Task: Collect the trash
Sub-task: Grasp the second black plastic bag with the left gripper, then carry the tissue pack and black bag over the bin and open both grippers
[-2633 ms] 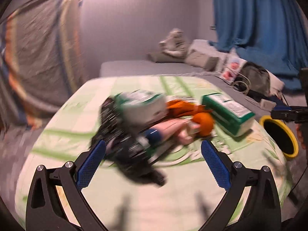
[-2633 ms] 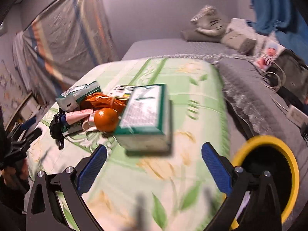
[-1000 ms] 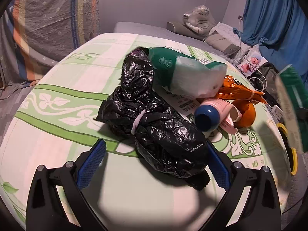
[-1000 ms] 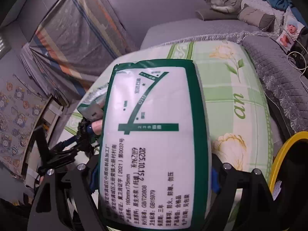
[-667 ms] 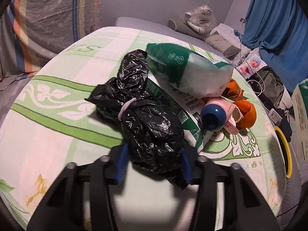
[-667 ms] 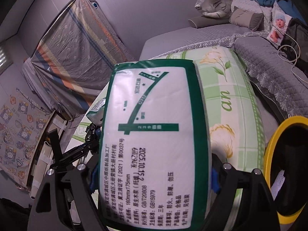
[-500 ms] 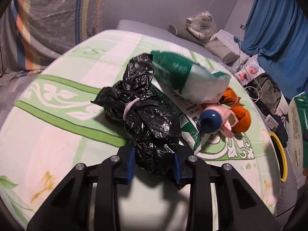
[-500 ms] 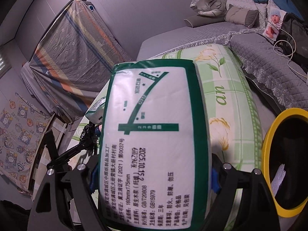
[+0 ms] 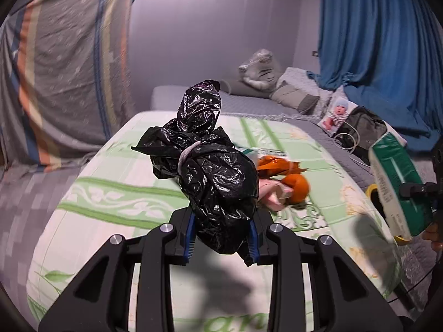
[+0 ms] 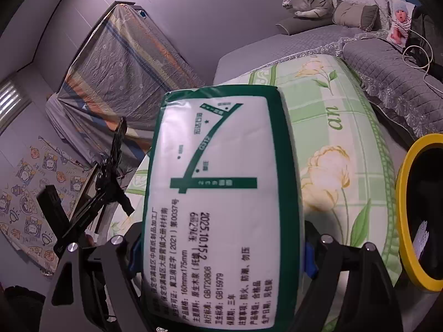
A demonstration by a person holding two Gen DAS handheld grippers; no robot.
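My left gripper point(image 9: 221, 239) is shut on a knotted black plastic bag point(image 9: 213, 177) and holds it lifted above the green flowered bed cover point(image 9: 116, 204). My right gripper point(image 10: 221, 251) is shut on a green and white tissue pack point(image 10: 218, 193), held up beside the yellow-rimmed black bin point(image 10: 415, 213); the pack also shows at the right in the left wrist view point(image 9: 398, 185). Left on the bed are an orange point(image 9: 297, 184), an orange wrapper point(image 9: 277, 164) and a pink bottle point(image 9: 272, 193). The left gripper with its bag shows far left in the right wrist view point(image 10: 110, 177).
A grey sofa point(image 10: 387, 63) with cushions, a plush tiger point(image 9: 257, 69) and a baby photo point(image 9: 336, 113) lies behind the bed. Blue curtains point(image 9: 382, 41) hang at the right. A covered striped frame point(image 9: 63, 63) leans at the left.
My left gripper closed on the black bag and lifted it off the bed. My right gripper has stayed shut on the tissue pack, drifting slightly by the bin.
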